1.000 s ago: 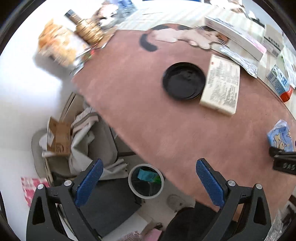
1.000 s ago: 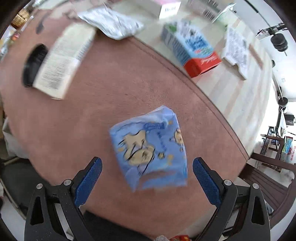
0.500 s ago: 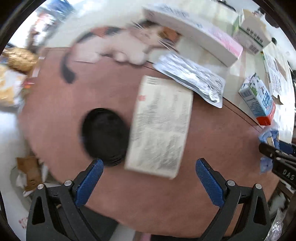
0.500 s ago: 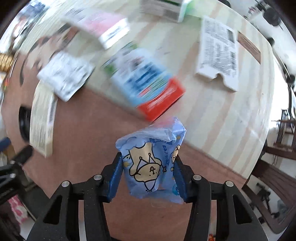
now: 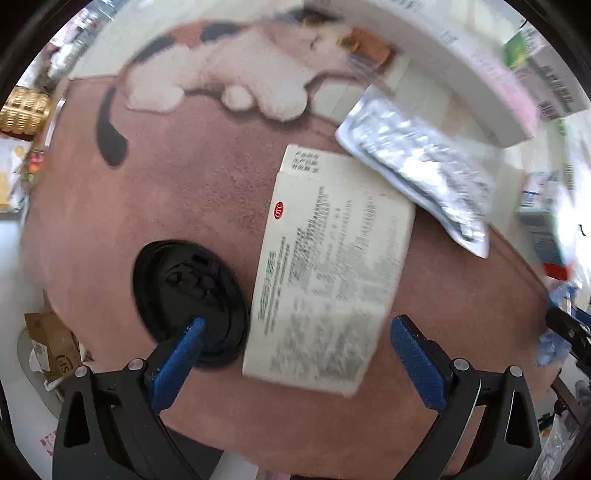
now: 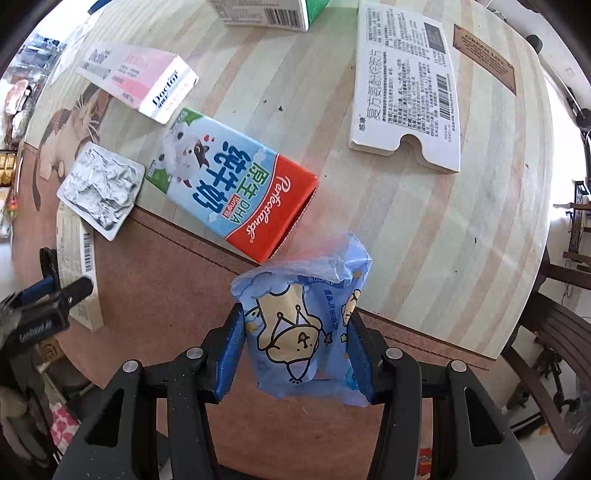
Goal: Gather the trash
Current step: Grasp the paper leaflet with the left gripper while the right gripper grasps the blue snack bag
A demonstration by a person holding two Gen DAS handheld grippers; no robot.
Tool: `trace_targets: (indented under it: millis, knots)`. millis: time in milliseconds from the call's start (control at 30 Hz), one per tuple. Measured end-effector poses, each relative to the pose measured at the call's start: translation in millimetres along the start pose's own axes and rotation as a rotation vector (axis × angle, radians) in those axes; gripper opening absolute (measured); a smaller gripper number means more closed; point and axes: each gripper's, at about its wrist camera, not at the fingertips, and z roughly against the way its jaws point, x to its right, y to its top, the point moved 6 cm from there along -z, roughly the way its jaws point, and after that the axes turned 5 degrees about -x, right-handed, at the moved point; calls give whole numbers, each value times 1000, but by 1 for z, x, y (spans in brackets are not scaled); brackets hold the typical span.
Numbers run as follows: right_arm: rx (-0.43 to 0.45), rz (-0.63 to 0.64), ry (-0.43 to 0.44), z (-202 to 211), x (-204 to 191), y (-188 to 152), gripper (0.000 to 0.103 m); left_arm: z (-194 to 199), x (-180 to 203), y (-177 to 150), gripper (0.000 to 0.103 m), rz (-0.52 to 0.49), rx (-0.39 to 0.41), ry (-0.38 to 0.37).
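My right gripper (image 6: pixel 295 347) is shut on a blue tissue packet (image 6: pixel 301 325) with cartoon bears and holds it above the table's edge. My left gripper (image 5: pixel 295 350) is open and empty, low over a white medicine box (image 5: pixel 328 269) that lies between its fingers on the brown mat (image 5: pixel 177 192). A black plastic lid (image 5: pixel 188 295) lies beside the box, under the left fingertip (image 5: pixel 177 354). The left gripper shows at the left edge of the right wrist view (image 6: pixel 55 291), with the box (image 6: pixel 77 273) beside it.
A silver blister pack (image 5: pixel 417 166) lies beyond the box, also in the right wrist view (image 6: pixel 99 184). A blue and red milk carton (image 6: pixel 236 188), a pink and white box (image 6: pixel 136 77), a flat white package (image 6: pixel 406 85) and a green and white box (image 6: pixel 266 13) lie on the striped table (image 6: pixel 424 229).
My right gripper closed on the blue tissue packet and lifted it. My left gripper swung from the table's edge and the bin below to over the white box and came closer to it.
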Motion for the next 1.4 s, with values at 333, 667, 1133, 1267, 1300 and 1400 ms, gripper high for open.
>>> trace_targets:
  millis: [333, 667, 1133, 1267, 1300, 1400]
  knots:
    - [3, -13, 1, 9, 32, 7, 54, -34, -11, -22, 102, 141, -87, -106]
    - [6, -28, 6, 6, 33, 3, 54, -9, 10, 36, 101, 34, 24, -96]
    - [-20, 93, -42, -18, 26, -40, 49, -12, 52, 2, 79, 27, -16, -106]
    - [-2, 103, -85, -26, 27, -42, 51, -7, 64, 17, 81, -10, 46, -52]
    - [0, 114, -100, -27, 25, -44, 51, -7, 62, 19, 80, 0, 58, -61]
    - [36, 139, -145, -31, 18, -52, 45, -4, 60, 22, 72, 18, 86, -74]
